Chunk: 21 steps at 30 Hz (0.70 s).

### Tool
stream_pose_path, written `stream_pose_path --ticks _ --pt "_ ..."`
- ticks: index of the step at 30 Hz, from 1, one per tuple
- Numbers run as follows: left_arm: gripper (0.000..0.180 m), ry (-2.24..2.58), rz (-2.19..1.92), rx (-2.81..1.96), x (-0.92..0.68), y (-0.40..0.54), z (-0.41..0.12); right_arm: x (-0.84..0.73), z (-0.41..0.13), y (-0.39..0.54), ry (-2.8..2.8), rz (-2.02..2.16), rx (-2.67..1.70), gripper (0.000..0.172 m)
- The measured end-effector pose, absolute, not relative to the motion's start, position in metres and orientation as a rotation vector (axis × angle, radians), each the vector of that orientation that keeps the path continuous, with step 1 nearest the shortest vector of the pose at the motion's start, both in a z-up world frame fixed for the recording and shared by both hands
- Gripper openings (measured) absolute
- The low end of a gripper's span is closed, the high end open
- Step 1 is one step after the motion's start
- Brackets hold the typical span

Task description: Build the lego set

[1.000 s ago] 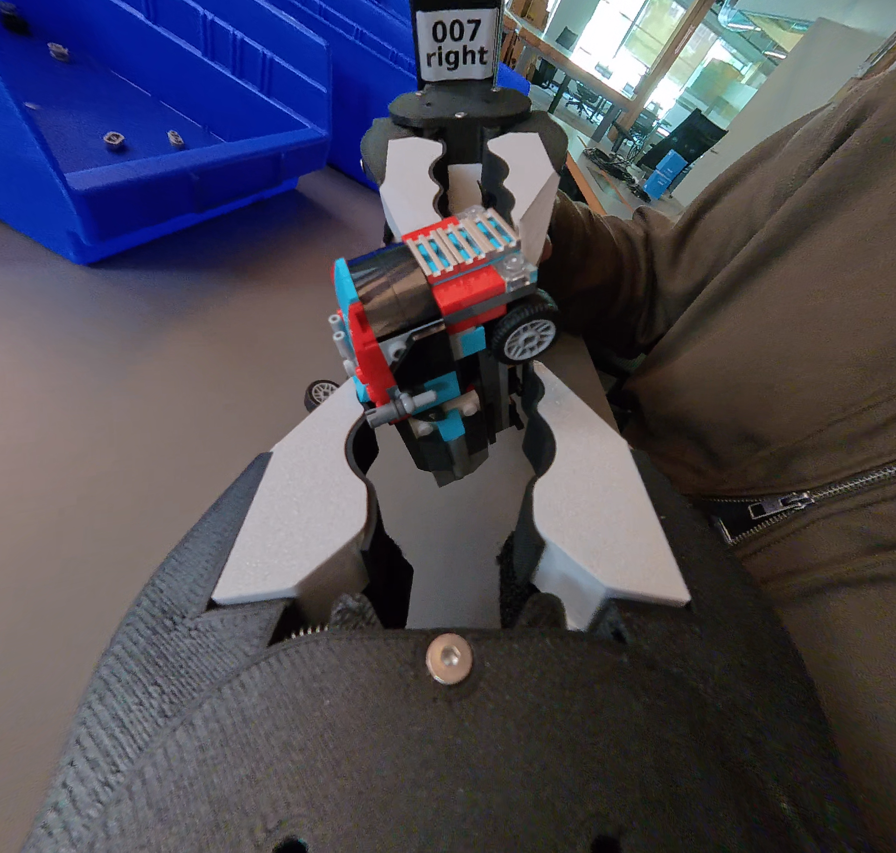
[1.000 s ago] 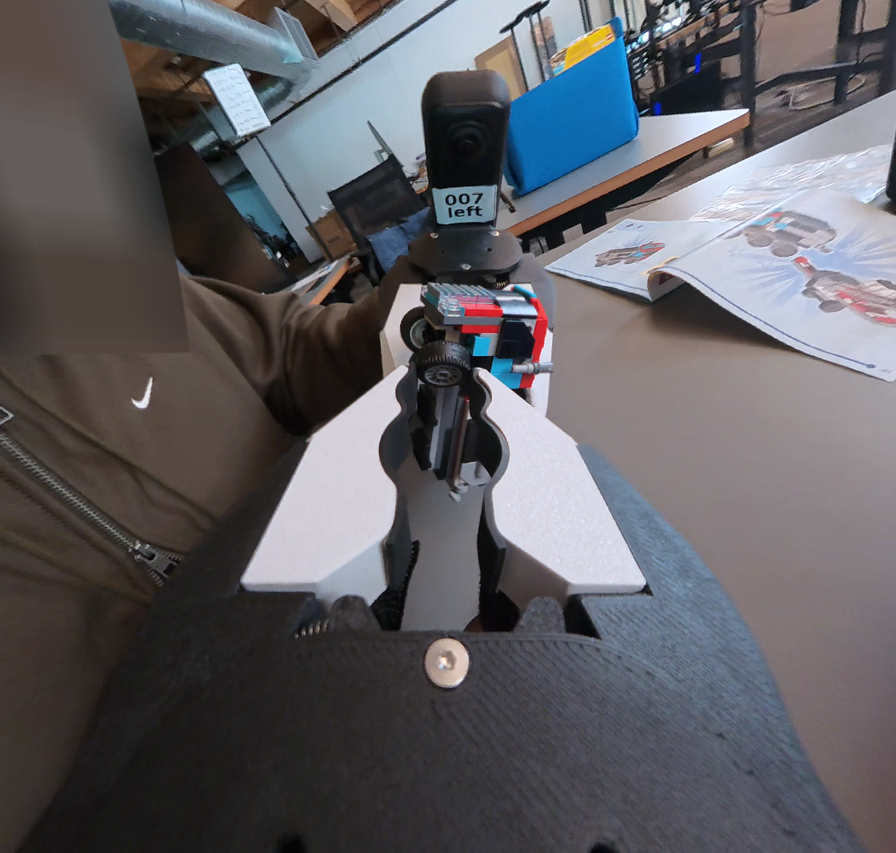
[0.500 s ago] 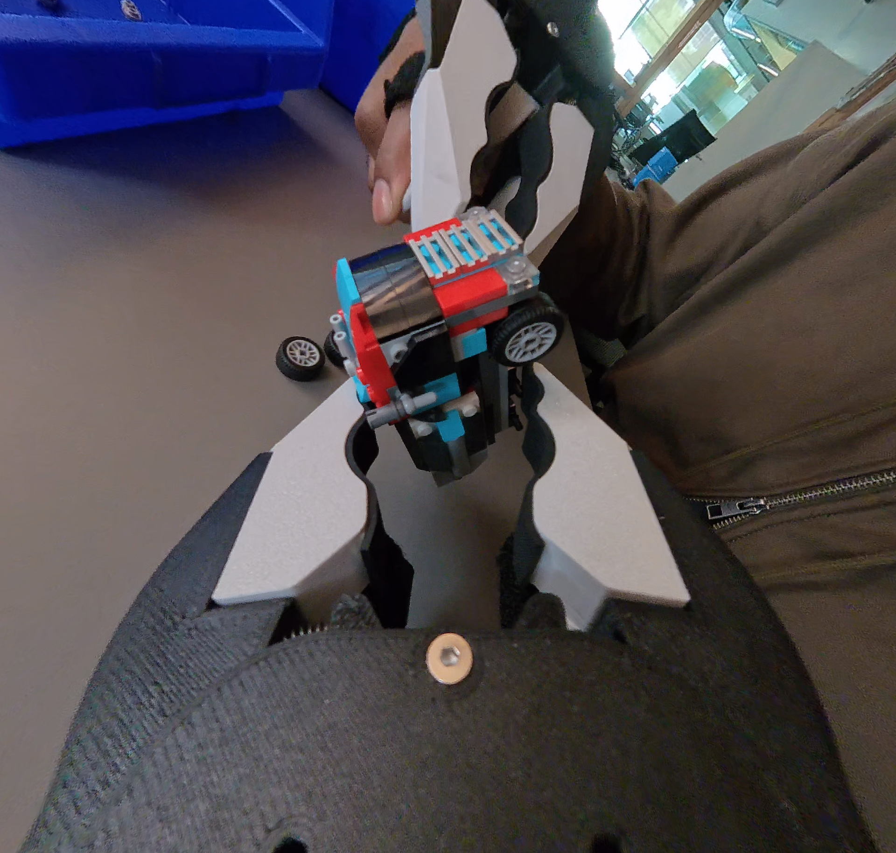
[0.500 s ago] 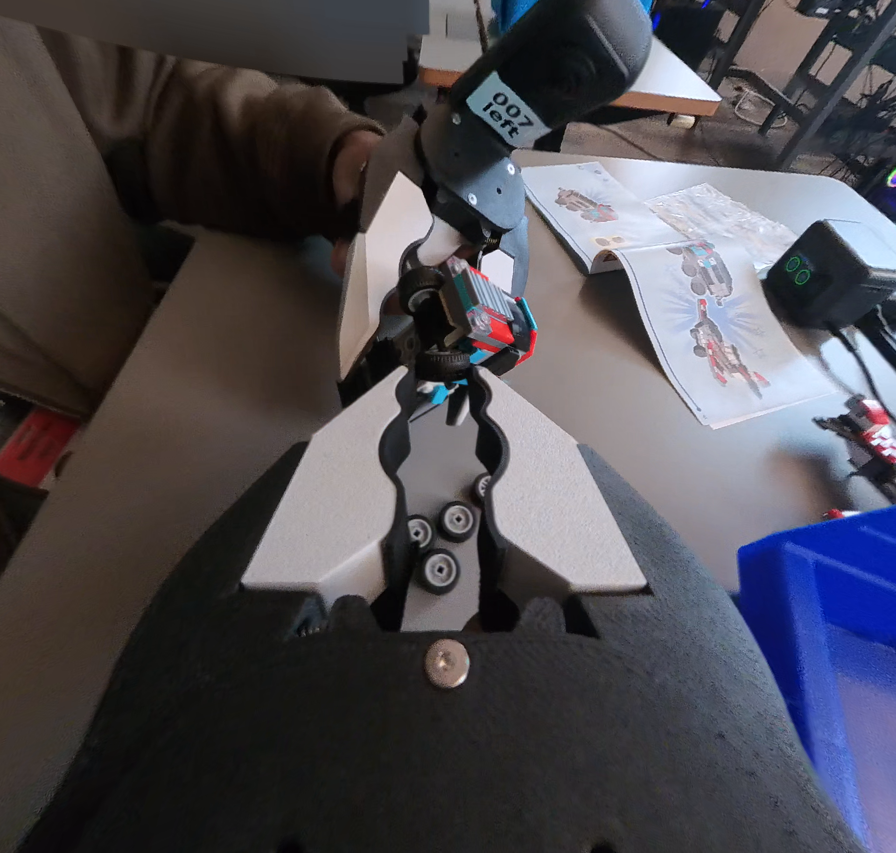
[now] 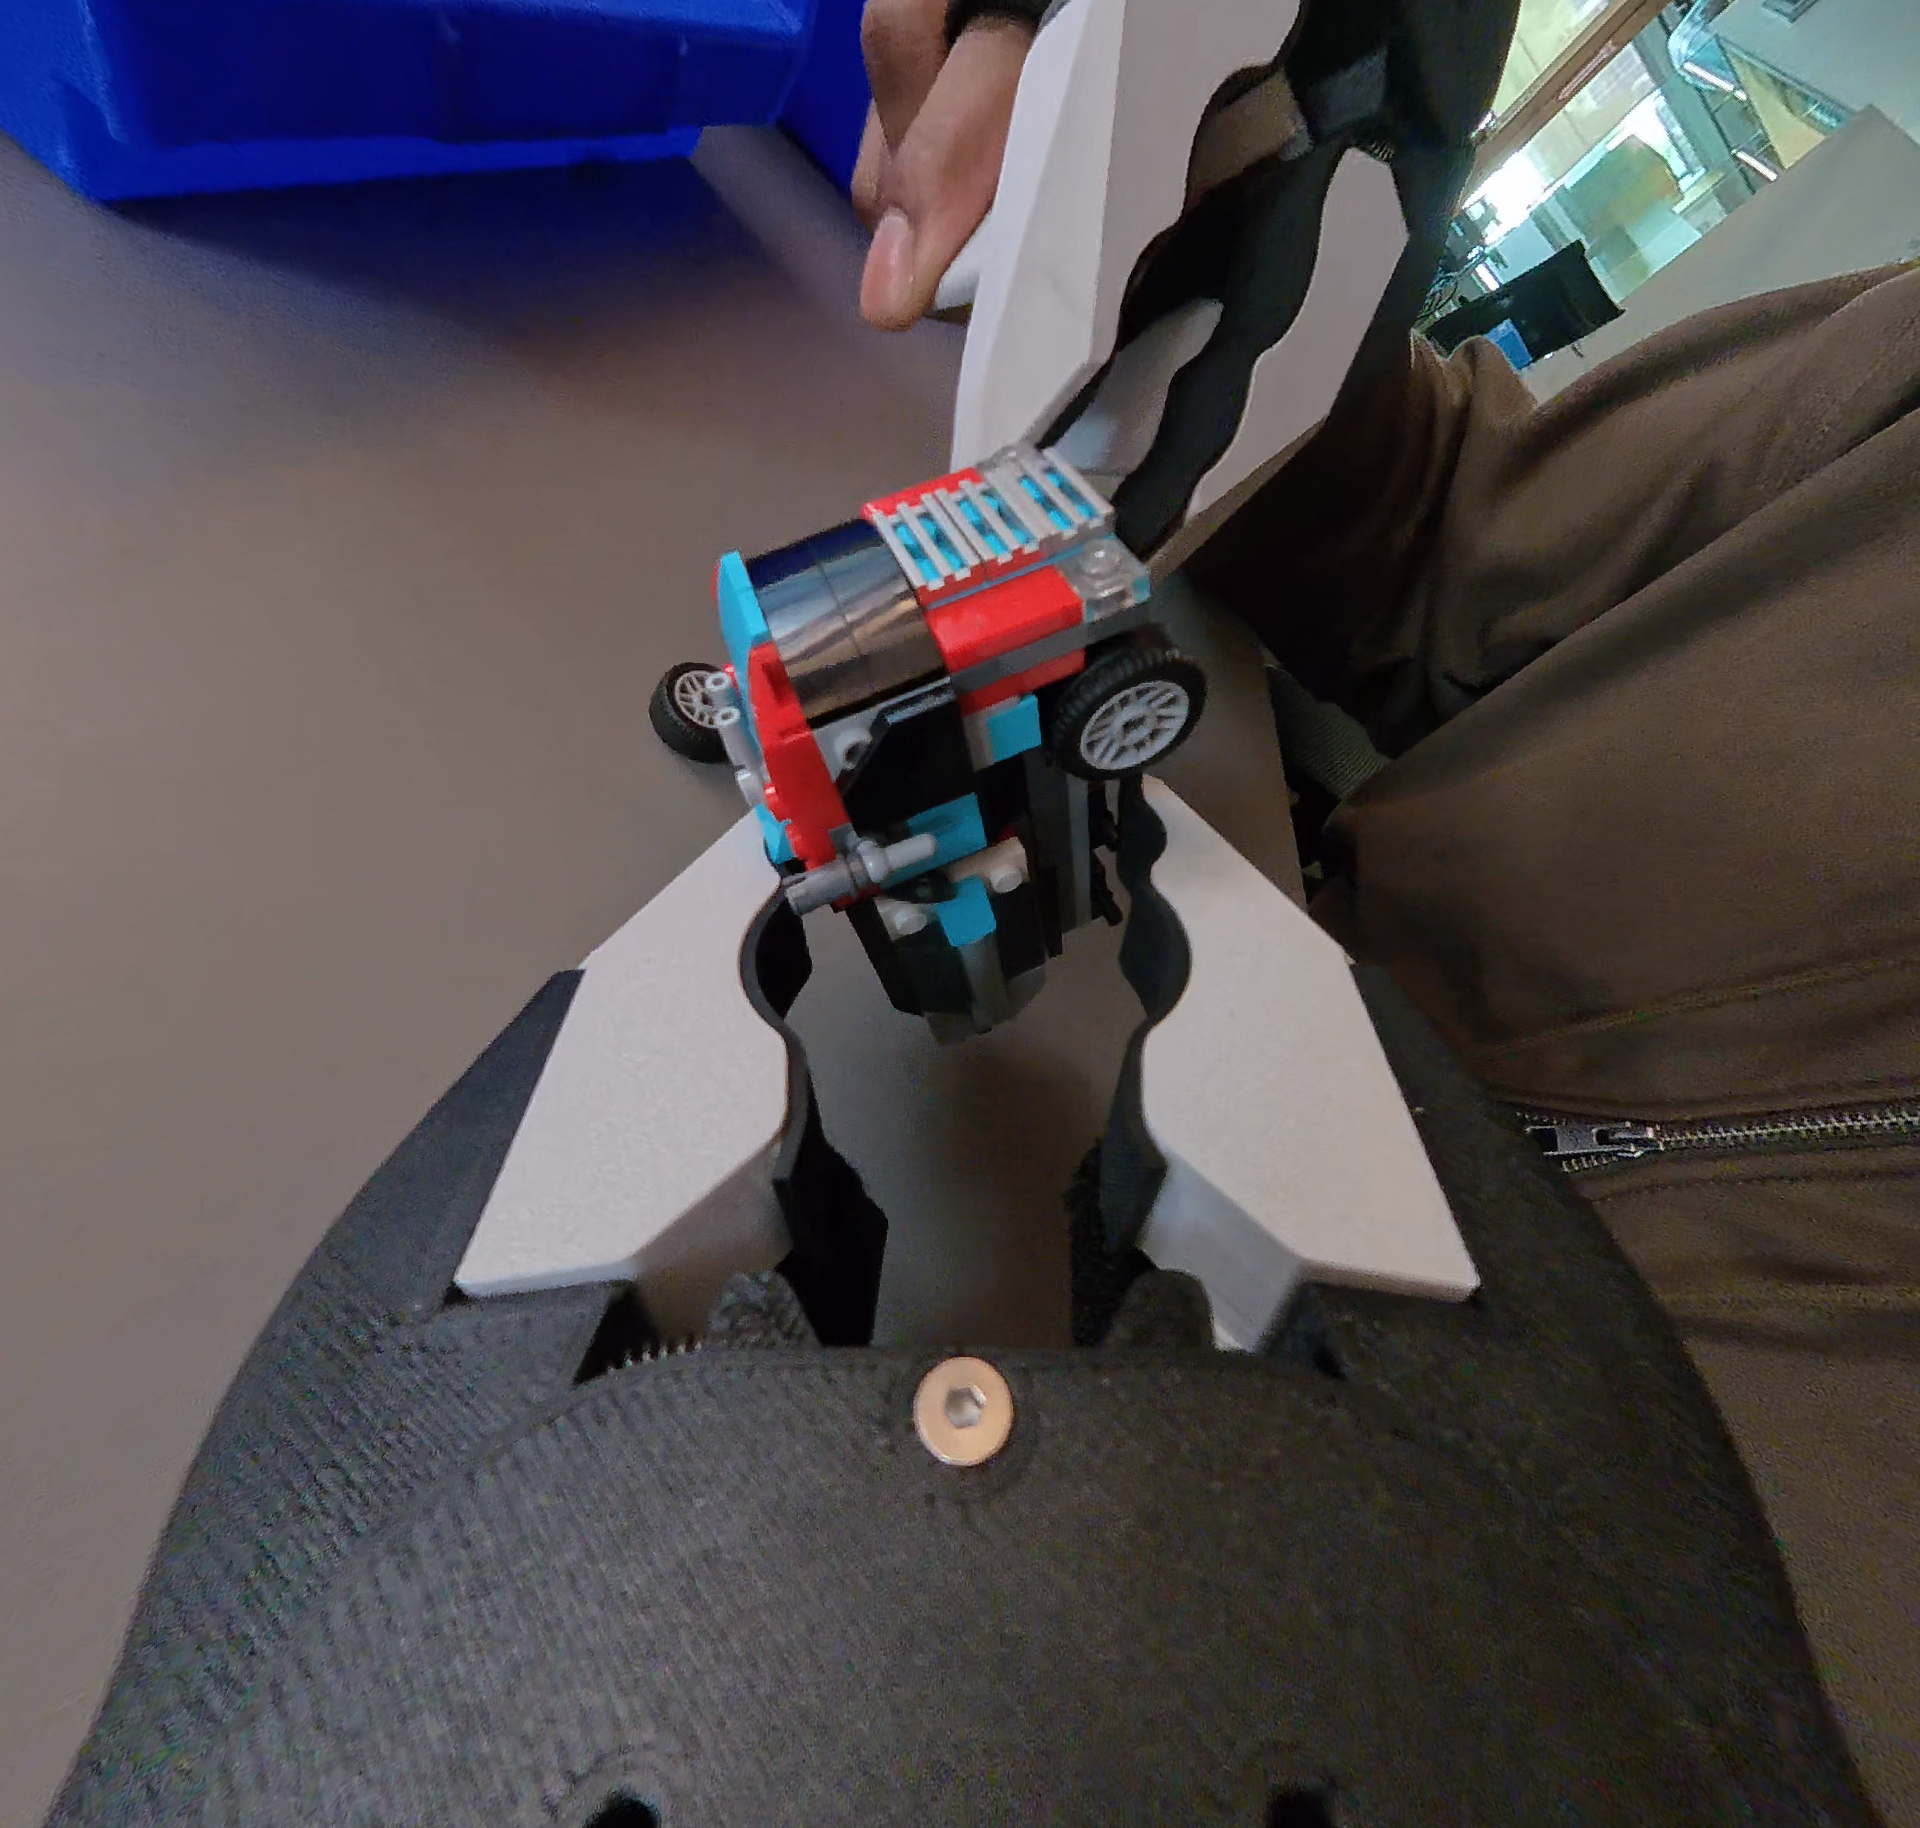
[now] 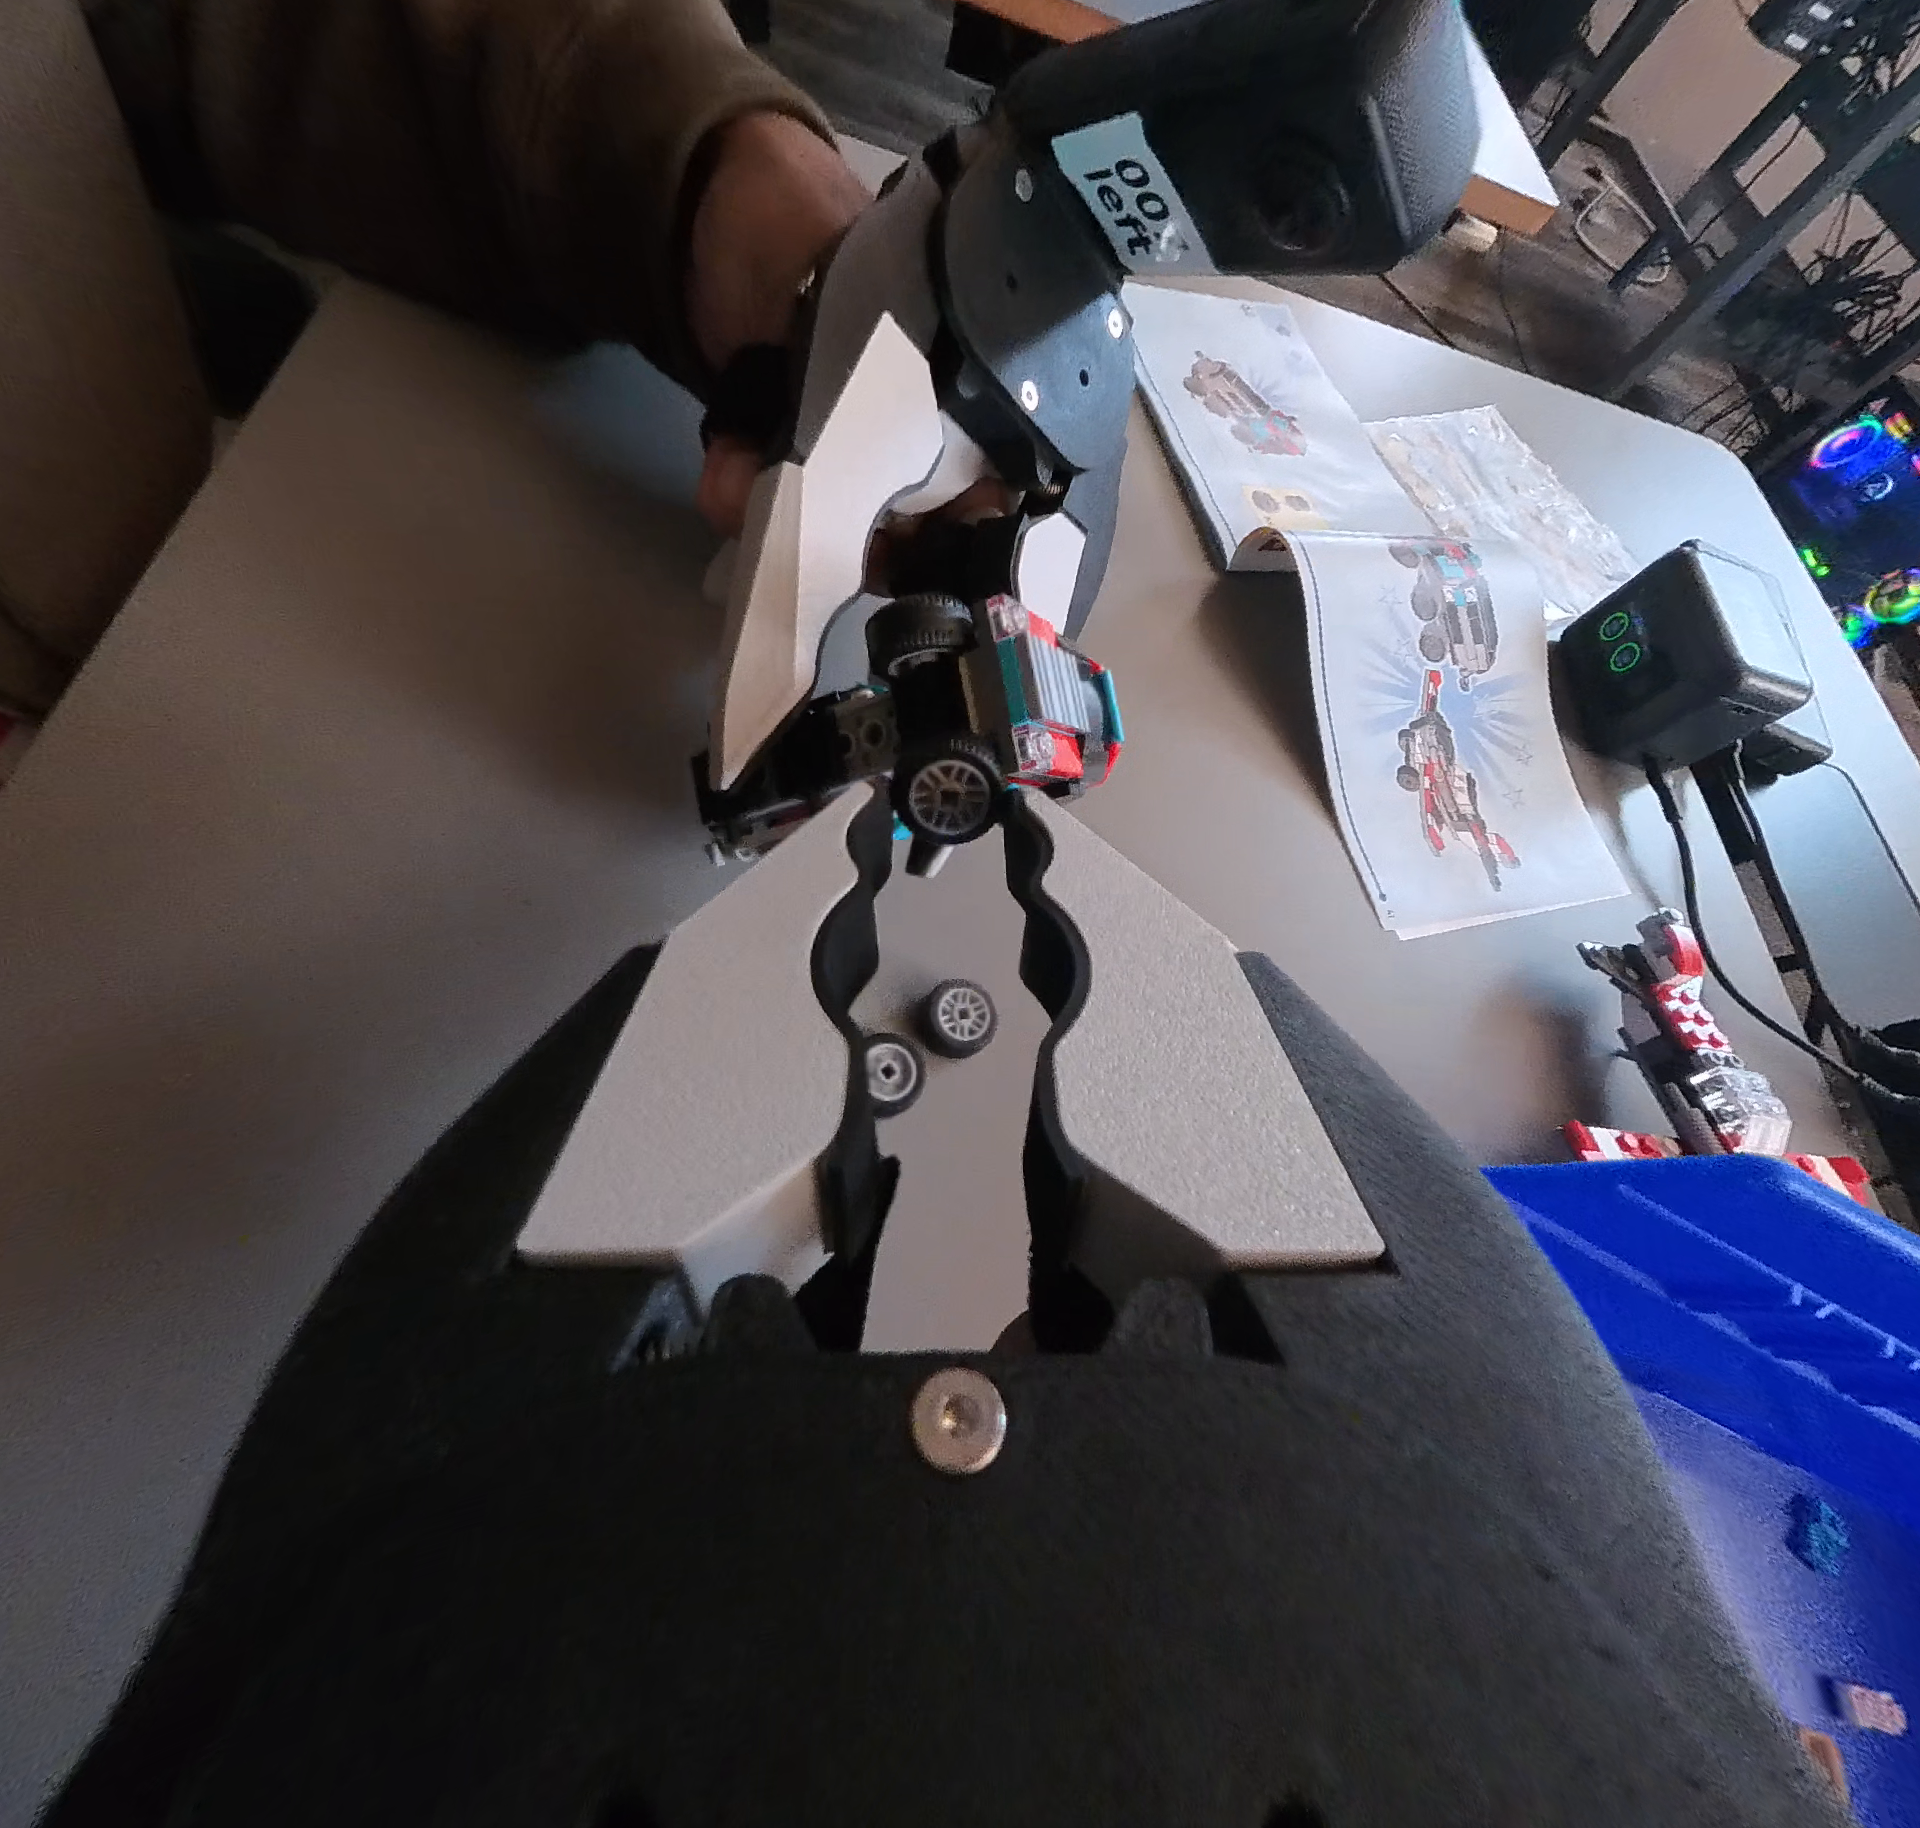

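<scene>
Red-and-teal brick car (image 5: 935, 708) sits above the counter (image 5: 312, 635) pinched in your left gripper (image 5: 961, 843), your right gripper (image 6: 940, 812) nipping its wheel (image 6: 948, 789), two loose wheels (image 6: 961, 1015) lying below.

One toy brick car (image 5: 935, 698), two loose wheels (image 6: 961, 1018), one open booklet (image 6: 1423, 656), one blue bin (image 5: 343, 33), two claws (image 5: 961, 843).

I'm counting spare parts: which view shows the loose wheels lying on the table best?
The right wrist view: two loose wheels lie on the grey table, framed between that gripper's fingers. The left wrist view shows only one wheel, partly hidden behind the brick toy car.
</scene>
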<state>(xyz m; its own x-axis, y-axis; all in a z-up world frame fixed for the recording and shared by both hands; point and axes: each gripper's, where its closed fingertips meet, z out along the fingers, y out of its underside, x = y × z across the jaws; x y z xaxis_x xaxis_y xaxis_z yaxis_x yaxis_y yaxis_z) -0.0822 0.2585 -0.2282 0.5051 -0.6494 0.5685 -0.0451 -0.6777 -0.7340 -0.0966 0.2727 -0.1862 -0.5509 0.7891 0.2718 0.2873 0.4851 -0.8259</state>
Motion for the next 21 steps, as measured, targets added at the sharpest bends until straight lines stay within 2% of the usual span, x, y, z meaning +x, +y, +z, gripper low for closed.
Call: stream_pose_path --ticks 5,21 --pt "0.06 0.563 -1.167 -2.056 -0.082 0.261 -0.226 -0.096 -0.185 0.274 -2.013 1.091 -0.935 0.022" --pt "0.06 0.589 -1.134 -1.917 -0.079 0.263 -0.203 -0.096 -0.158 0.269 -1.645 1.956 -1.208 0.021"
